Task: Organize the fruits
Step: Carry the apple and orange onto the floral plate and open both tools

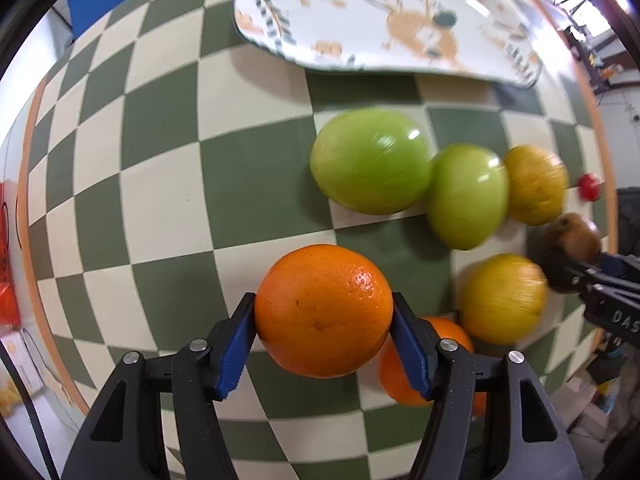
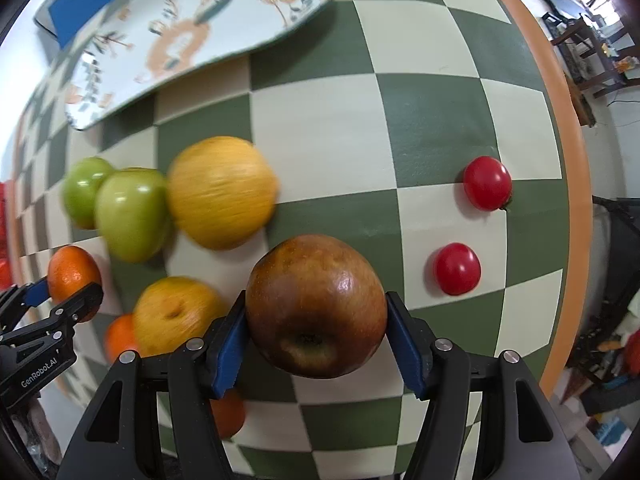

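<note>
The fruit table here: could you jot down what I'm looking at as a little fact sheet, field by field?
Left gripper: shut on an orange
Right gripper: shut on a brown apple
Plate: patterned, no fruit on it
Green apples: two, and, side by side
Yellow fruits: two, and
Red tomatoes: two, and, apart
Second orange: on the checked tablecloth, partly hidden
</note>
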The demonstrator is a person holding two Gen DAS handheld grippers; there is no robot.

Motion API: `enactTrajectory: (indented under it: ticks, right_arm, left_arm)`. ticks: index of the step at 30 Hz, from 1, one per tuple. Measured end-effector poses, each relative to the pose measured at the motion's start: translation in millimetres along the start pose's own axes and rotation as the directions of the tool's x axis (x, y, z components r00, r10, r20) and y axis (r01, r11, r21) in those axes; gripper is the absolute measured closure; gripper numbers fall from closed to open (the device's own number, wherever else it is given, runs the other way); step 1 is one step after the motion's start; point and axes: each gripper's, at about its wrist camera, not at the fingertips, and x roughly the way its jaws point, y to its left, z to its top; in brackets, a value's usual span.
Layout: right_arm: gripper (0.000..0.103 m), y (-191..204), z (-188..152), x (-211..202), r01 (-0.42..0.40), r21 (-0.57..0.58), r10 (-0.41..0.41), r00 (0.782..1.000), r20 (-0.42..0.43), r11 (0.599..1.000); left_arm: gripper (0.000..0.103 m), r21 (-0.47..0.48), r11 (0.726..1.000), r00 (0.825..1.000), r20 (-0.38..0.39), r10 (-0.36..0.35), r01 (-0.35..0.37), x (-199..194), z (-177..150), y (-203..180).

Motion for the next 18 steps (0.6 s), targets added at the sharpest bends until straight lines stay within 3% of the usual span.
enactTrajectory:
  ticks: [3,6,8,12,18]
  right_arm:
    - [0.037,-2.3,0.1,-33.5,-0.090,-0.007,0.090,0.995,0.040,0.996]
    - [0.037,-4.4,19.7,-70.3,-0.157,-0.035,0.159,0.983,0.088,0.987]
    - [0.037,-6.2,49.2,-88.9,-0.185,-0.058,0.190,0.975,0.111,0.981]
    - [0.037,10.2,124.8,-106.7,-0.161,-0.105,0.175,0.975,0.139,0.981]
    - [0.037,57.5,207.3,-75.1,-0.111,-0.178,0.130,0.986,0.103,0.978]
  left_arm:
    - [0.041,-0.039,0.998,0.998,0.043,-0.048,0.049,-31.6,10.7,6.4]
    - [0.041,-0.074,0.993,0.992,0.089,-0.088,0.095,-59.6,48.9,3.5]
    - [0.041,-0.095,0.988,0.988,0.110,-0.112,0.122,-75.4,42.3,-32.1]
    - [0.041,-0.140,0.979,0.985,0.112,-0.129,0.145,-93.3,95.6,-44.8]
    - [0.041,-0.225,0.956,0.981,0.007,-0.192,0.189,-57.2,168.7,-34.4]
